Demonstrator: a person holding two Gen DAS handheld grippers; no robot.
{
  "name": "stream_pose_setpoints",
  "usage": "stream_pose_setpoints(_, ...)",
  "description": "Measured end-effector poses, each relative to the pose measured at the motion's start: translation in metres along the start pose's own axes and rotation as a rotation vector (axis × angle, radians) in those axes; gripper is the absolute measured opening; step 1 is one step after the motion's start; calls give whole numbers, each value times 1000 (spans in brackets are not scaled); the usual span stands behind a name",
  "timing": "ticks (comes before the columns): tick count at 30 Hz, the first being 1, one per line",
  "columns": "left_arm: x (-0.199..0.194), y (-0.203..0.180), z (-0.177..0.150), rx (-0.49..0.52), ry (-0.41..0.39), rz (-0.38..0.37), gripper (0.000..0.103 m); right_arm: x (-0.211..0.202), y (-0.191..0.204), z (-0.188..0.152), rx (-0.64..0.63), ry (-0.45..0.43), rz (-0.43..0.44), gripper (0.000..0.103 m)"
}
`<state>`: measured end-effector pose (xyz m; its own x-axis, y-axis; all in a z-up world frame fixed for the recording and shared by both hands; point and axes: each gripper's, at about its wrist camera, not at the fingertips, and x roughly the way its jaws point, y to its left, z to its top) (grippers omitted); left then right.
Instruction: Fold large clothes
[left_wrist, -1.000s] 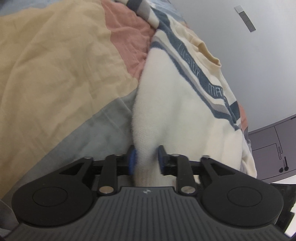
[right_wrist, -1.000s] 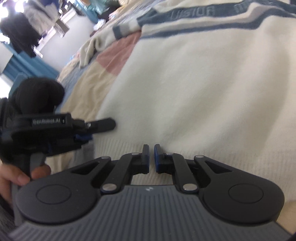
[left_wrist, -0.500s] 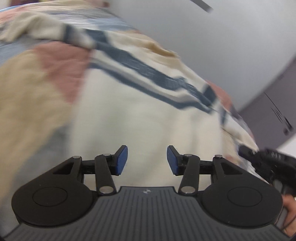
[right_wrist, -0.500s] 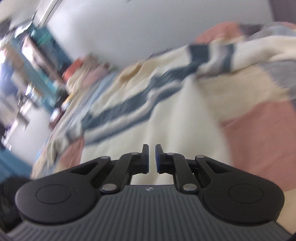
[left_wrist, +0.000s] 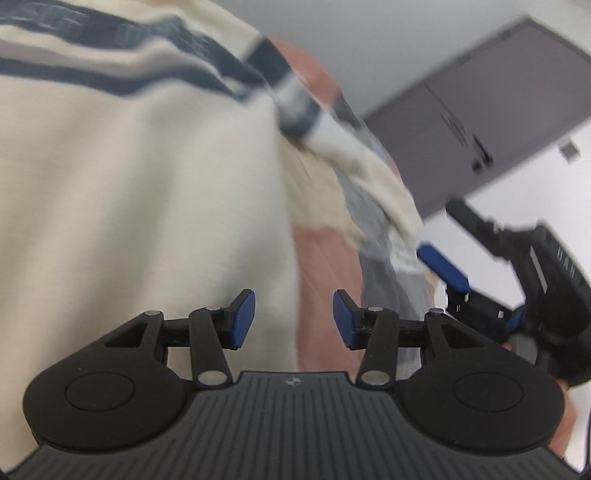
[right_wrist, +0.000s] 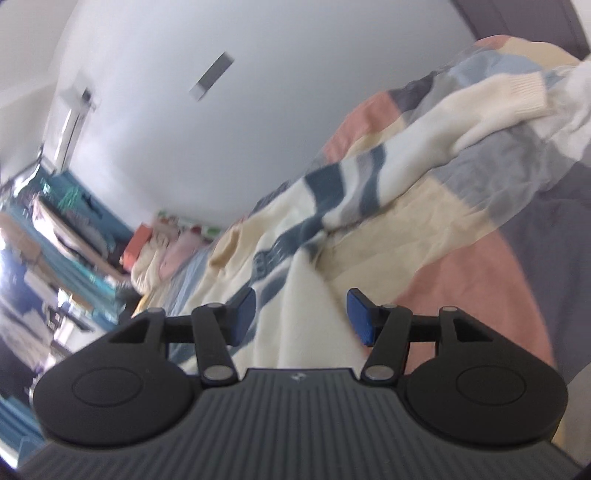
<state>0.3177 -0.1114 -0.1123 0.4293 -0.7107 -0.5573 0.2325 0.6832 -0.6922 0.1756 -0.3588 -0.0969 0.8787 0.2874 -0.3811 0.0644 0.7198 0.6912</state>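
A cream knit sweater (left_wrist: 140, 184) with navy and grey stripes lies spread on a patchwork bedspread (left_wrist: 325, 266). My left gripper (left_wrist: 293, 319) is open and empty just above the sweater's right edge. In the right wrist view the sweater (right_wrist: 295, 295) runs away from me, its sleeve (right_wrist: 461, 107) stretched out to the upper right with the ribbed cuff at the end. My right gripper (right_wrist: 301, 314) is open and empty over the sweater's body. It also shows in the left wrist view (left_wrist: 491, 266) at the right, held in a hand.
The bedspread (right_wrist: 476, 280) has pink, cream, grey and blue patches. A white wall (right_wrist: 221, 129) stands behind the bed. A dark cabinet (left_wrist: 480, 110) is at the far right. Cluttered shelves and a pile of clothes (right_wrist: 155, 251) lie at the far left.
My left gripper let go of the sweater's edge and opened. My right gripper opened from shut. Both swung to the right along the sweater.
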Motion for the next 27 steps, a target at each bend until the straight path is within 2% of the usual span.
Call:
stream_pose_setpoints(3, 26, -18, -7, 96, 33, 32, 53, -1, -21, 4, 87, 7, 21, 58)
stream_pose_setpoints(5, 41, -29, -14, 200, 56, 101, 53, -2, -29, 5, 136, 1, 56, 58)
stream_pose_setpoints(9, 59, -49, -35, 421, 50, 240, 53, 0, -28, 4, 133, -13, 69, 58)
stream_pose_setpoints(11, 65, -54, -45, 506, 41, 311, 42, 1, -28, 3, 134, -4, 75, 58)
stream_pose_setpoints(12, 65, -56, -49, 551, 33, 361, 23, 1, -29, 3, 134, -3, 73, 58)
stream_pose_setpoints(13, 64, -57, -50, 576, 31, 392, 11, 1, -29, 3, 135, -3, 70, 58)
stream_pose_setpoints(16, 38, -42, -36, 409, -30, 333, 7, 2, -25, 1, 126, 12, 64, 58)
stream_pose_setpoints(19, 2, -23, -27, 289, -120, 272, 6, 11, -22, -4, 141, 60, 83, 58)
stream_pose_setpoints(24, -68, 31, -14, 11, -247, 186, 6, 44, -3, -33, 154, 237, 145, 58)
stream_pose_setpoints(27, -94, 65, -10, -132, -307, 145, 6, 64, 1, -55, 200, 364, 156, 58)
